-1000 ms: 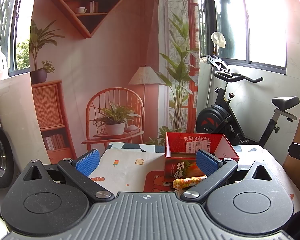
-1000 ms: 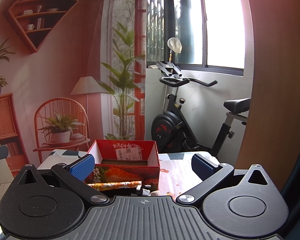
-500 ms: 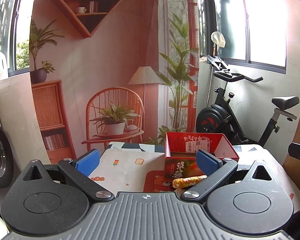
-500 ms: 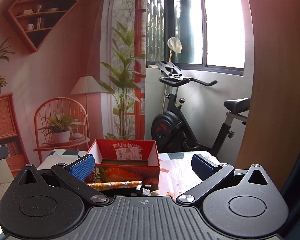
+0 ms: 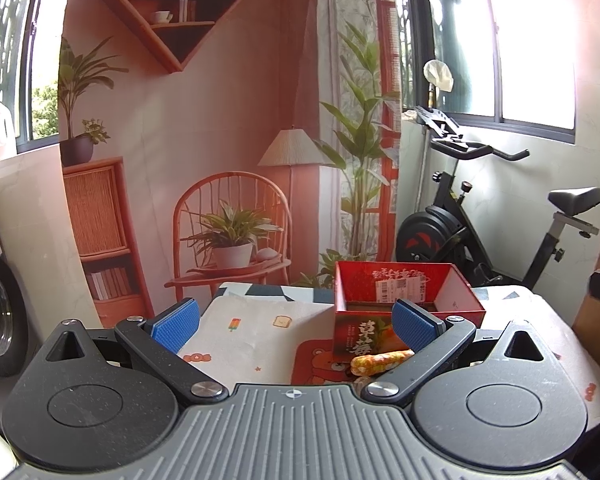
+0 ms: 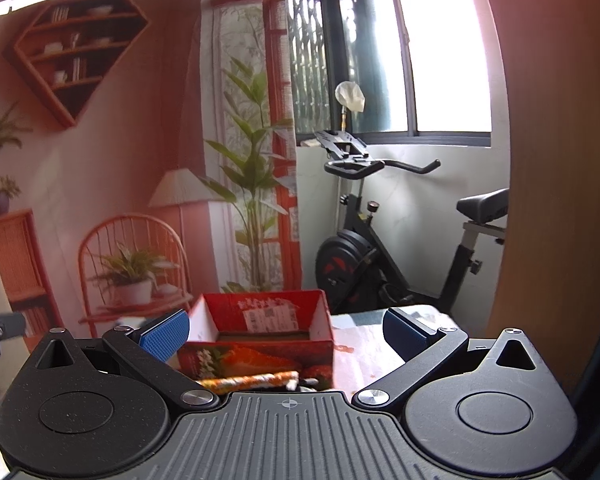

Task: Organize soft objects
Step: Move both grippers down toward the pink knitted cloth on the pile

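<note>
Left wrist view: my left gripper point(image 5: 295, 322) is spread wide and holds nothing. Ahead of it and a bit to the right sits a red box point(image 5: 404, 312) on the table point(image 5: 260, 332). An orange soft toy point(image 5: 380, 361) lies just in front of the box, partly behind my right blue pad point(image 5: 414, 326).

Right wrist view: my right gripper point(image 6: 286, 332) is spread wide too, with nothing in it. The red box point(image 6: 260, 340) is straight ahead, between my blue pads point(image 6: 166, 334). The orange soft toy point(image 6: 248, 381) lies along its near side, close to me.
</note>
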`<state>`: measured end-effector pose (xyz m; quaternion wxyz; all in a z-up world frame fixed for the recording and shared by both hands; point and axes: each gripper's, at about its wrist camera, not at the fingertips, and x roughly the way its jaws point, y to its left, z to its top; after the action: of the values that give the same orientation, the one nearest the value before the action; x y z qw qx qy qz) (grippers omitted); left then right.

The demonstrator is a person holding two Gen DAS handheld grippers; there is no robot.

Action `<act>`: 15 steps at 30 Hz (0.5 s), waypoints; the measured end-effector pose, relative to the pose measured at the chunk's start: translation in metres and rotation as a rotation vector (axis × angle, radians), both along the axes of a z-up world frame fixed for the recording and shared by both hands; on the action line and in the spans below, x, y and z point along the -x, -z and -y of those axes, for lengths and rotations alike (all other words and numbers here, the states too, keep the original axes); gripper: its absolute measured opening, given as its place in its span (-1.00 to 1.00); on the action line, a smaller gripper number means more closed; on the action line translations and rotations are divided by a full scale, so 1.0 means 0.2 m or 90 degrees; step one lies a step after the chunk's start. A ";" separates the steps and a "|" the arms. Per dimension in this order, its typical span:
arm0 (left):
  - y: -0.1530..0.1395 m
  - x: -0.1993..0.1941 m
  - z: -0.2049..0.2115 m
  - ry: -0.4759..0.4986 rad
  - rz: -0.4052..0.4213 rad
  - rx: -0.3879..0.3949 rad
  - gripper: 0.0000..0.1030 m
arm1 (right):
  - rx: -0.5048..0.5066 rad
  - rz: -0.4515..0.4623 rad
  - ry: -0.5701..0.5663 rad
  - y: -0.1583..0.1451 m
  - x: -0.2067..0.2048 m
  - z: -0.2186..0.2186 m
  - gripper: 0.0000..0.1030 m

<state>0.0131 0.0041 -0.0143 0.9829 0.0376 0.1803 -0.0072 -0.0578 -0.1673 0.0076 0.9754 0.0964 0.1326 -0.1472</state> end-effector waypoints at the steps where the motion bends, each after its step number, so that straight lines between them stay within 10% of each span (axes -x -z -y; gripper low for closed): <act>1: 0.02 -0.02 -0.01 -0.005 0.000 -0.002 1.00 | -0.015 0.018 -0.004 0.02 0.00 0.02 0.99; 15: 0.45 -0.43 -0.14 -0.034 -0.110 0.025 1.00 | -0.087 -0.048 0.006 0.60 -0.34 0.28 0.99</act>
<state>0.0990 0.0314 -0.1033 0.9640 0.0127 0.2654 0.0120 0.0093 -0.2226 -0.1118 0.9602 0.1579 0.1781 -0.1459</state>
